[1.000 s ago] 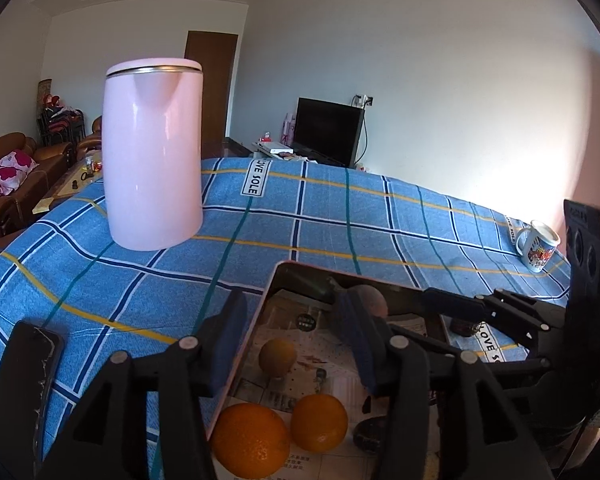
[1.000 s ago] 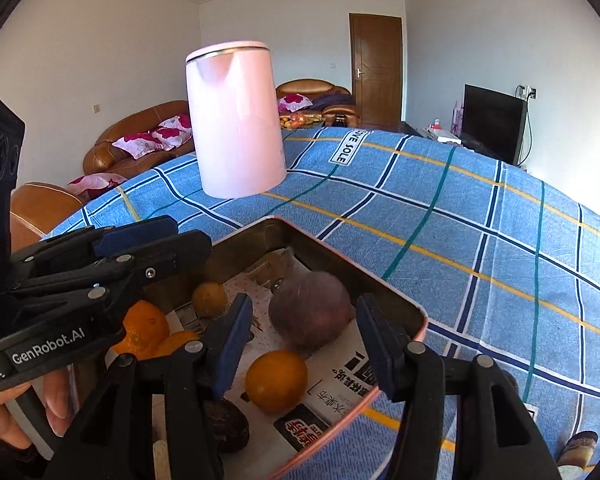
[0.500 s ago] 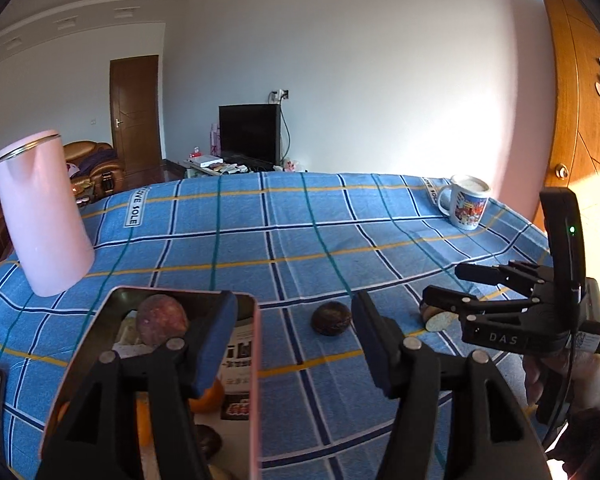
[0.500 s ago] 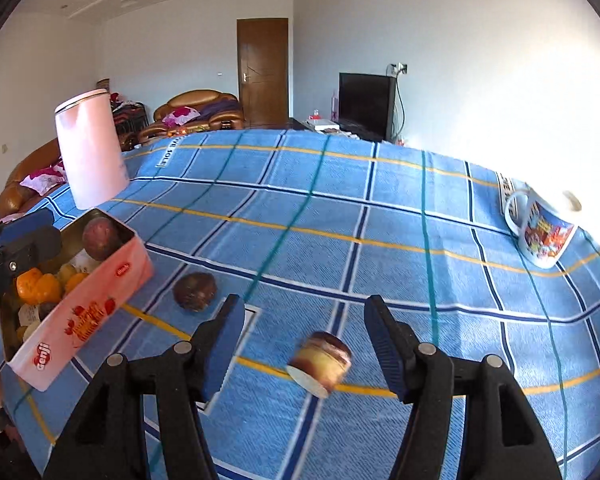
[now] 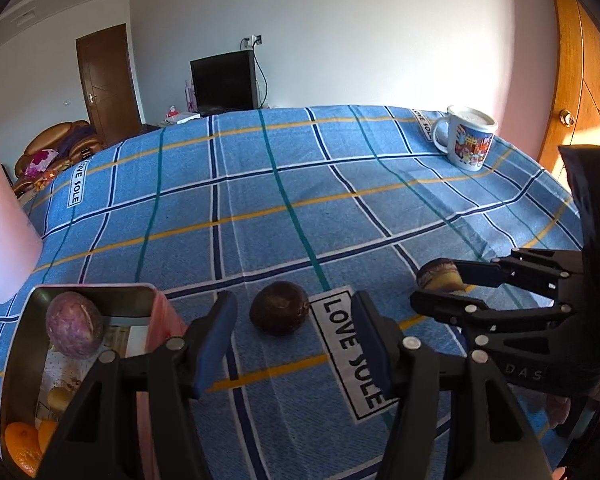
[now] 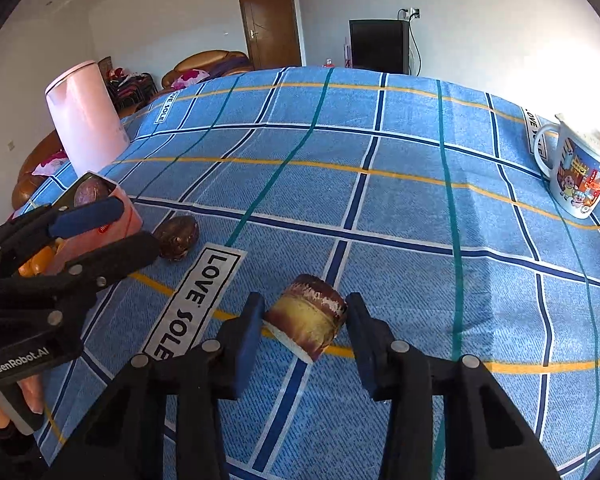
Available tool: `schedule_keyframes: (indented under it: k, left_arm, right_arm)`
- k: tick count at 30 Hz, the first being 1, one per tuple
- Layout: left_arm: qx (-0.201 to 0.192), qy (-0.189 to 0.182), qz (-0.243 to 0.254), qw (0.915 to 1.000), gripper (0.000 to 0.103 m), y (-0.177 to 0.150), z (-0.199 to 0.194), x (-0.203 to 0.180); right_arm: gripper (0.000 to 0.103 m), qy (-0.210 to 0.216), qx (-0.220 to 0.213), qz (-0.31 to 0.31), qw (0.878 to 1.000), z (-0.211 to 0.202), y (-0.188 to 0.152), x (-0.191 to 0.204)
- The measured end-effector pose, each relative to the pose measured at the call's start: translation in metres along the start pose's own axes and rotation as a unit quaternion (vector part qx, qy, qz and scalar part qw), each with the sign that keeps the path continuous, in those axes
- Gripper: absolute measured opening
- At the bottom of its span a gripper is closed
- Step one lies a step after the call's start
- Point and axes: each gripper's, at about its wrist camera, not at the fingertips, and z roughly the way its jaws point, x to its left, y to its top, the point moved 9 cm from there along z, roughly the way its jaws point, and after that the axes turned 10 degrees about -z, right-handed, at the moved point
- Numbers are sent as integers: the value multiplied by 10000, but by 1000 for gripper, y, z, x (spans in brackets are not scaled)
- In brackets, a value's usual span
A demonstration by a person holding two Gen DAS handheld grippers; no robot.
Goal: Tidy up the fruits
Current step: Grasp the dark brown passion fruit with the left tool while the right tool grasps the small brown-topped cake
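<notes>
Both grippers are now being held off the tin [image 5: 156,308], over loose fruit.
Right gripper [image 6: 305,322] is closing around the cut fruit [image 6: 308,316]; left gripper [image 5: 292,334], spread, is being aimed at the dark fruit [image 5: 279,307] at 12 o'clock.

Both wrist cams sit close above the table [image 5: 260,184], angled down and forward toward the far wall. Shared: dark fruit [image 5: 280,313] [image 6: 177,237], box [image 5: 156,308] [image 6: 128,216], mug [image 5: 469,142] [image 6: 578,176]; each cam sees the other gripper at frame edge.

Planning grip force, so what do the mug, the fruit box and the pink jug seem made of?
Mug: likely glazed ceramic, glossy with a printed picture. Fruit box: probably tin, dull metallic inner wall, pink printed outside. Pink jug: smooth matt, plastic or coated metal; unclear.
</notes>
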Motion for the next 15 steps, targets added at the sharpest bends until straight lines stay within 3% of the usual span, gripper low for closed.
schedule_keyframes:
  k: [7, 15]
  left_arm:
    - [307, 43, -33, 9995, 53, -2, 26, -1]
    - [706, 256, -57, 9972, 49, -4, 49, 5]
  right_arm:
    - [44, -95, -320, 212, 9992, -12, 3, -10]
    - [44, -203, -269, 32, 9994, -8, 5, -6]
